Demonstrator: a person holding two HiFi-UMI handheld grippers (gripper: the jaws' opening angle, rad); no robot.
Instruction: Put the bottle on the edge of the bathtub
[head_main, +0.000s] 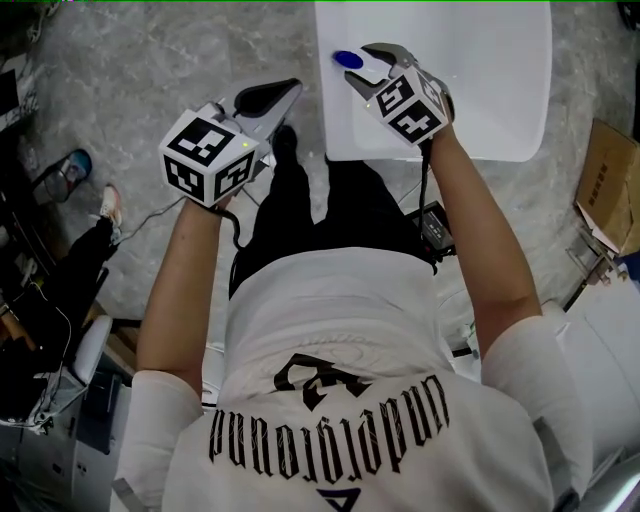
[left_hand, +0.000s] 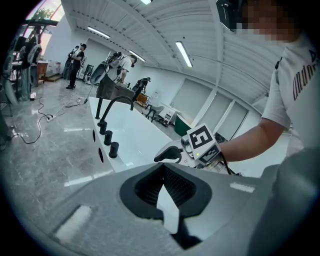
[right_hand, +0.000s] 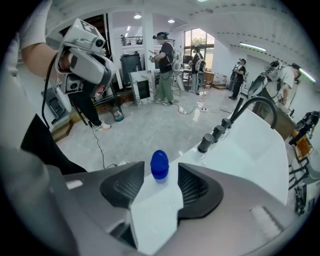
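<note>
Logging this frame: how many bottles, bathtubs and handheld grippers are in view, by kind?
Bottle: 1
Bathtub: 1
Grippers, left gripper and right gripper: 2
Total: 4

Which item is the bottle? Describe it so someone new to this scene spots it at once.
Find the white bathtub at the top of the head view; the right gripper hangs over its near left corner. Between that gripper's open jaws stands the bottle, on the rim. Its rounded blue cap sets it apart from the black tap fittings farther along the edge.
</note>
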